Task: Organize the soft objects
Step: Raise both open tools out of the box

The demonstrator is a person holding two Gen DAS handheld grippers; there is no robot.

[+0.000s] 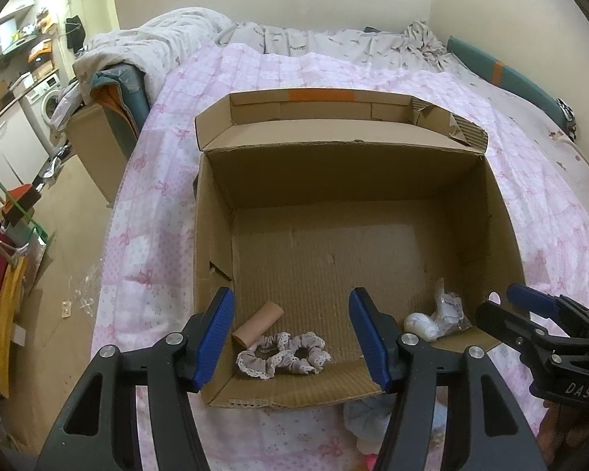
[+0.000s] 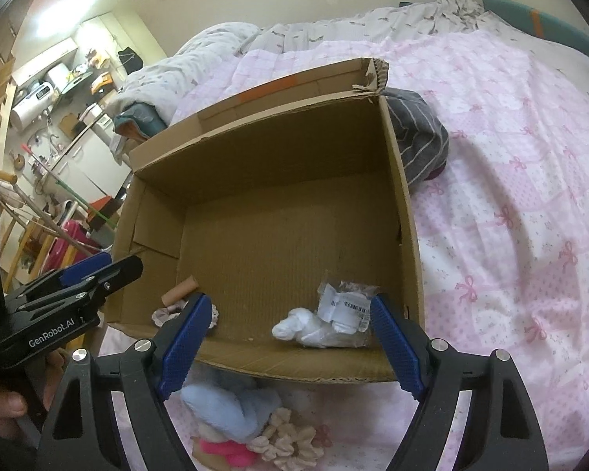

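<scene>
An open cardboard box (image 1: 333,180) (image 2: 275,149) lies on a pink bedspread. On its floor near the front wall are two grey lace-edged scrunchies (image 1: 282,355), a small pink roll (image 1: 257,322) and a white soft item in a clear plastic packet (image 1: 436,320) (image 2: 326,322). My left gripper (image 1: 292,314) hangs open above the scrunchies and holds nothing. My right gripper (image 2: 290,306) is open wide over the packet, its pads clear of it. Each gripper shows at the edge of the other's view.
In front of the box on the bed lie a light blue cloth (image 2: 231,404), a cream scrunchie (image 2: 290,439) and a bright pink item (image 2: 224,451). A grey striped garment (image 2: 420,137) rests against the box's right side. The bed's left edge drops to a cluttered floor.
</scene>
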